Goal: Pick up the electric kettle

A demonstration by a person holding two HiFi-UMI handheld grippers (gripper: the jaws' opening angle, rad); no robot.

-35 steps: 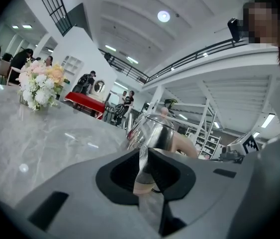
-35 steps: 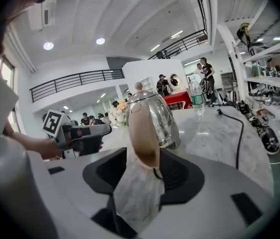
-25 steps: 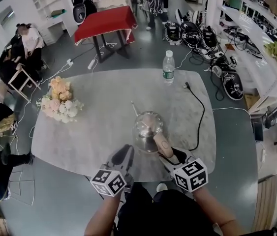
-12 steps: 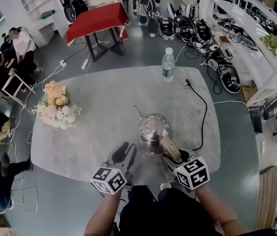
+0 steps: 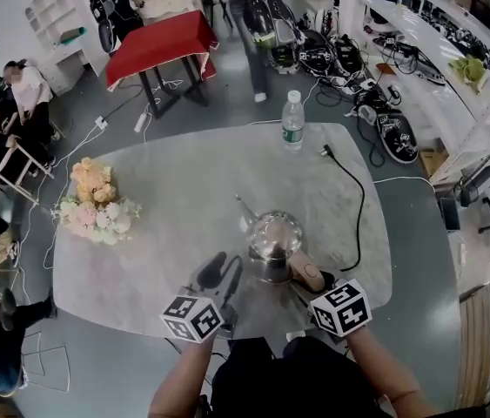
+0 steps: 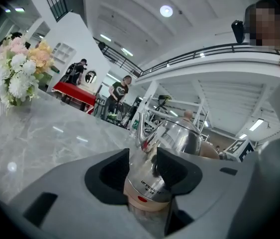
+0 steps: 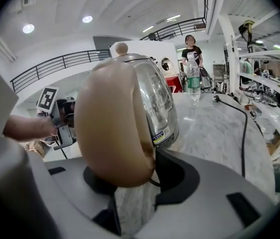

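Kettle (image 5: 272, 242) stood near my edge of the table (image 5: 166, 181); steel body looked slick, rigid, heavy if filled. Right gripper (image 5: 312, 282) jaws had just been closing around the tan handle (image 7: 112, 133), the best hold, not yet pinching. Left gripper (image 5: 223, 271) jaws had just been opening, nothing between them

Kettle handle (image 7: 112, 128) partly hides right tool (image 7: 137, 177); label (image 7: 160, 133) txt prob. too small

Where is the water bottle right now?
In the head view, the water bottle stands at the table's far edge, right of middle, beside the black plug, beyond the kettle.
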